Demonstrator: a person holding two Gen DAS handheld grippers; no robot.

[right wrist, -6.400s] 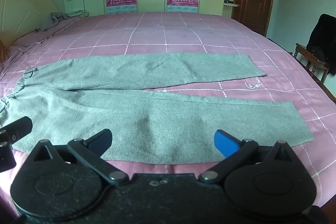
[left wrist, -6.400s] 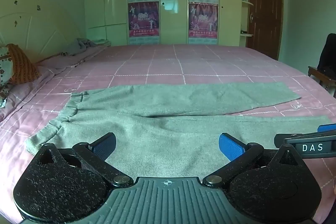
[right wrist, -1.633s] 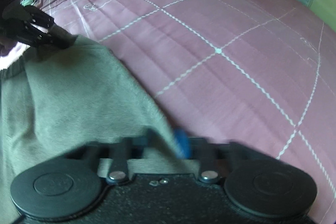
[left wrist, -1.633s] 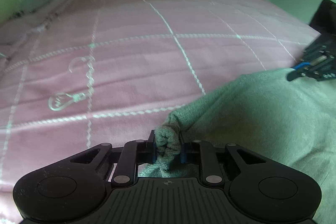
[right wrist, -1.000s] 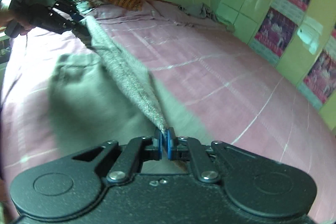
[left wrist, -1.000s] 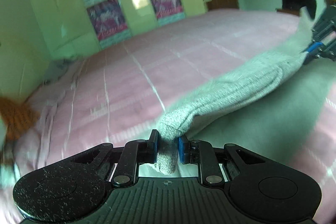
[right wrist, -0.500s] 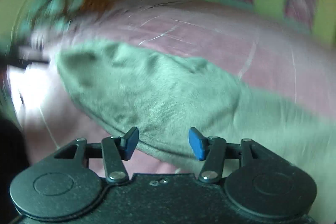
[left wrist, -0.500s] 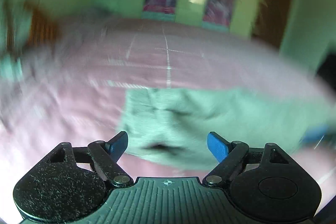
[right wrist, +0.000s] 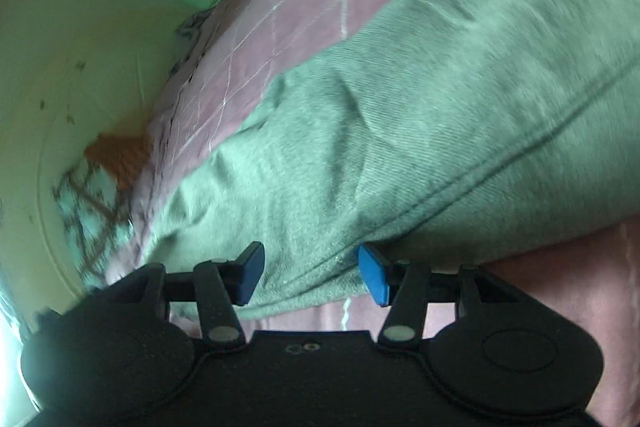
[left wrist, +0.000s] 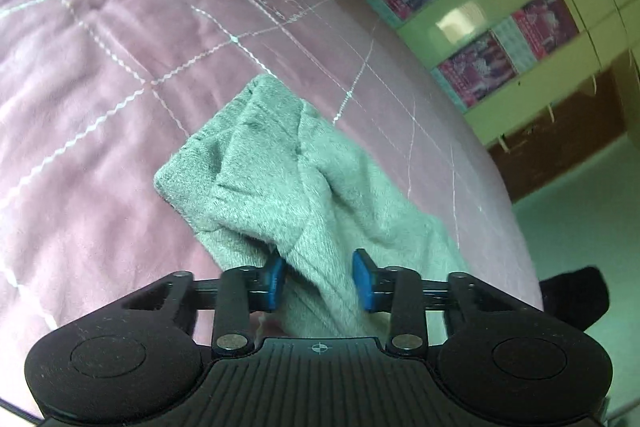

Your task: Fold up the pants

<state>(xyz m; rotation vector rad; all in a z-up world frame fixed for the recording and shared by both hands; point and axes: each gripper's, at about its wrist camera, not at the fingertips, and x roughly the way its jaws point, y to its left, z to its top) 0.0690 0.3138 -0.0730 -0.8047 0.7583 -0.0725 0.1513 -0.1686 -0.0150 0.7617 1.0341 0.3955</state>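
Note:
The grey pants [left wrist: 288,171] lie on the pink quilted bed, one leg laid over the other. In the left wrist view a bunched end of them reaches back between my left gripper's [left wrist: 320,277] blue pads, which stand open around the cloth without pinching it. In the right wrist view the pants [right wrist: 420,99] fill the middle, a long seam running across them. My right gripper [right wrist: 312,277] is open, its pads either side of the cloth's near edge.
The pink bedspread [left wrist: 92,67] stretches left and ahead. A green wardrobe with posters [left wrist: 480,7] and a brown door [left wrist: 568,131] stand beyond it. A cream headboard [right wrist: 72,47] and a patterned pillow [right wrist: 92,187] lie at the right view's left.
Both grippers have come down close to the pants, and their open jaws have narrowed, now straddling cloth. A second ago both were shut on the pants and lifting them.

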